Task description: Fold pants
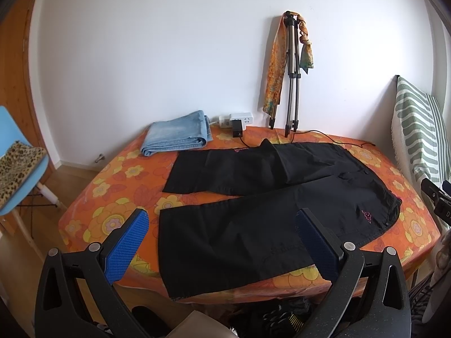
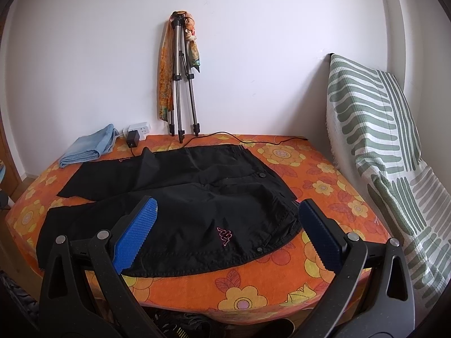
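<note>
Left tool point(image 1: 222, 242): held spread and empty above the near leg's hem end. Right tool point(image 2: 228, 236): likewise spread and empty, over the waist corner by the pink logo point(image 2: 225, 236).

Tabletop point(image 2: 324, 174), orange floral cover: could be caught along with the fabric if a pinch is taken too deep, and the fold dragged.

Black pants point(image 1: 276, 197): laid flat, unfolded, legs splayed toward the left, waist at right. The near hem point(image 1: 180, 287) overhangs the front edge and may slide off if tugged. The far leg carries a raised crease that may be trapped in the fold.

Folded jeans point(image 1: 177, 138), tripod point(image 1: 291, 76), black cable point(image 1: 318, 133): set close behind, and may be snagged by a wide sweep.
</note>
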